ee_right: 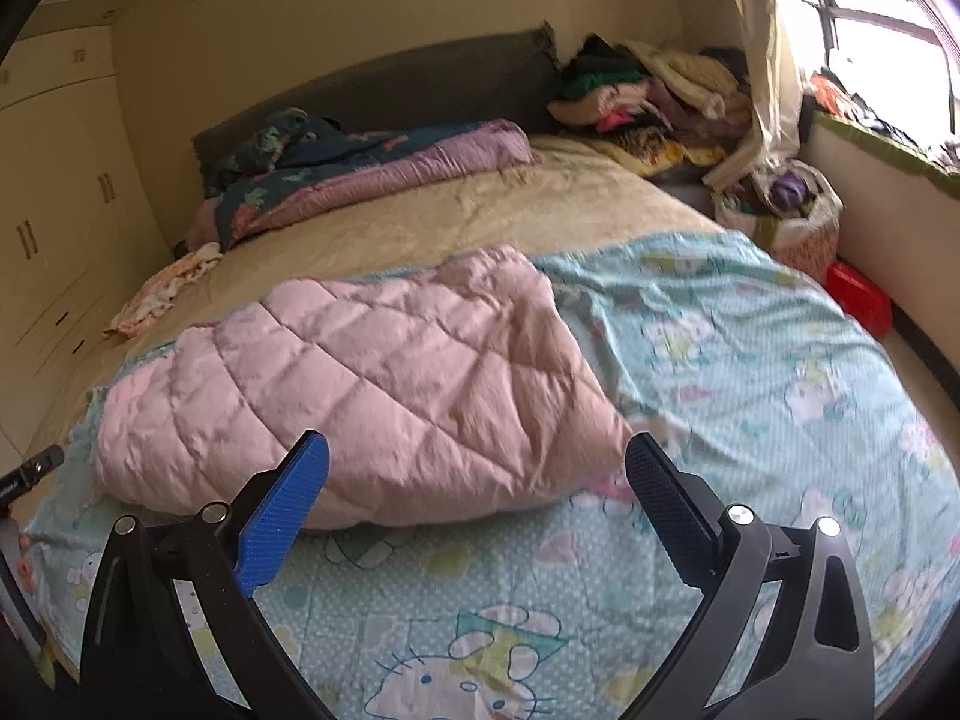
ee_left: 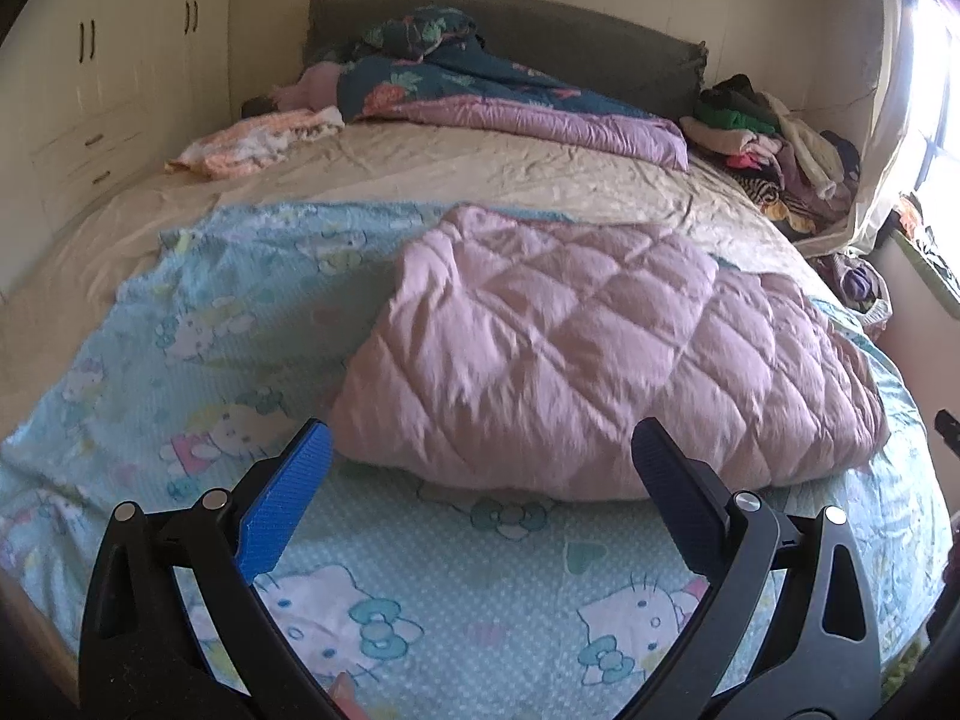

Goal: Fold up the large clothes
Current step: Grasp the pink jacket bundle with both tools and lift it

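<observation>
1. Bare cartoon sheet (ee_left: 456,594) under my left claw (ee_left: 480,450): free passage.
2. Pink quilted coat (ee_right: 372,384) bulks directly ahead of my right claw (ee_right: 477,462).
3. Clothes pile (ee_left: 774,162) blocks the far bed corner.

Light source: daylight is coming in through the window (ee_right: 870,30), which is sitting at the right of both views.
Glare: the panes are blowing out to white, and the curtain (ee_left: 888,138) is washing pale beside them.
Brightness: the bed is sitting in soft, even light; the wardrobe (ee_left: 90,90) side is staying dimmer.
Shadows: the pink quilt (ee_left: 600,360) is casting a soft, faint shadow along its near edge.
Colour: a yellowish cast is tinting the walls.
Distortion: the fisheye is bending straight lines, and black corners are framing each picture.
Sharpness: the far clothes pile (ee_right: 648,90) is looking soft and smeary.
</observation>
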A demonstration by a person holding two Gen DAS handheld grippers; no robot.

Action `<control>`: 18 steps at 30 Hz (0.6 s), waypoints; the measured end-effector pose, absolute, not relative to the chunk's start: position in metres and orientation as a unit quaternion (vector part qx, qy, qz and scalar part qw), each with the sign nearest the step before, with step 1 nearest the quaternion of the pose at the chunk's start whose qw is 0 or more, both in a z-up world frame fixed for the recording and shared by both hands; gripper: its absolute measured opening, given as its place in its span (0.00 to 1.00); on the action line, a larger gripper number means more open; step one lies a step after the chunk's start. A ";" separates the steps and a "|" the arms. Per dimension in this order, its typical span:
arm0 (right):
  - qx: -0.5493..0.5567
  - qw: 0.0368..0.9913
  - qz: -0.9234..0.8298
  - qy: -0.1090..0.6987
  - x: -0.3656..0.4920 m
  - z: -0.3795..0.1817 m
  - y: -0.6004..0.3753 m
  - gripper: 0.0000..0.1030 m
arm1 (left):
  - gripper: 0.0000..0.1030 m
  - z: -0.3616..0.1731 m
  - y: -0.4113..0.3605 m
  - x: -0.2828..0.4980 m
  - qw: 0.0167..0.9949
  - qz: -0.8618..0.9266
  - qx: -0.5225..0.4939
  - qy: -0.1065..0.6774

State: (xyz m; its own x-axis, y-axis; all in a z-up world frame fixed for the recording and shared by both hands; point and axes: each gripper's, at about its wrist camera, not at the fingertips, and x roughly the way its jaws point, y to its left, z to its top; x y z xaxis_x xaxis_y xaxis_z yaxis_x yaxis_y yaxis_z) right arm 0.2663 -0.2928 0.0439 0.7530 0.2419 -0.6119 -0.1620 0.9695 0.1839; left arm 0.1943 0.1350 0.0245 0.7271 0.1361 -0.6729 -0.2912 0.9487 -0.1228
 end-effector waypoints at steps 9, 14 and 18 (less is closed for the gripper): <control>0.129 0.904 0.087 0.399 0.288 0.001 -0.305 0.96 | 0.91 -0.017 0.137 0.208 0.891 0.078 -0.192 0.403; 0.160 0.882 0.086 0.434 0.304 -0.019 -0.309 0.96 | 0.91 -0.042 0.156 0.220 0.854 0.062 -0.309 0.414; 0.180 0.874 0.080 0.444 0.316 -0.027 -0.310 0.96 | 0.91 -0.060 0.179 0.231 0.822 0.067 -0.402 0.398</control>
State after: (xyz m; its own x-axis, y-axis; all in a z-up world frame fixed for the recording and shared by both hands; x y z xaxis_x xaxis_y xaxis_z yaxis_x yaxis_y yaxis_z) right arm 0.3163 -0.3104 -0.0270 0.5933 0.2988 -0.7475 0.0207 0.9226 0.3852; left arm 0.2308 0.1793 -0.0604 0.6736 -0.2105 -0.7085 -0.4304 0.6676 -0.6075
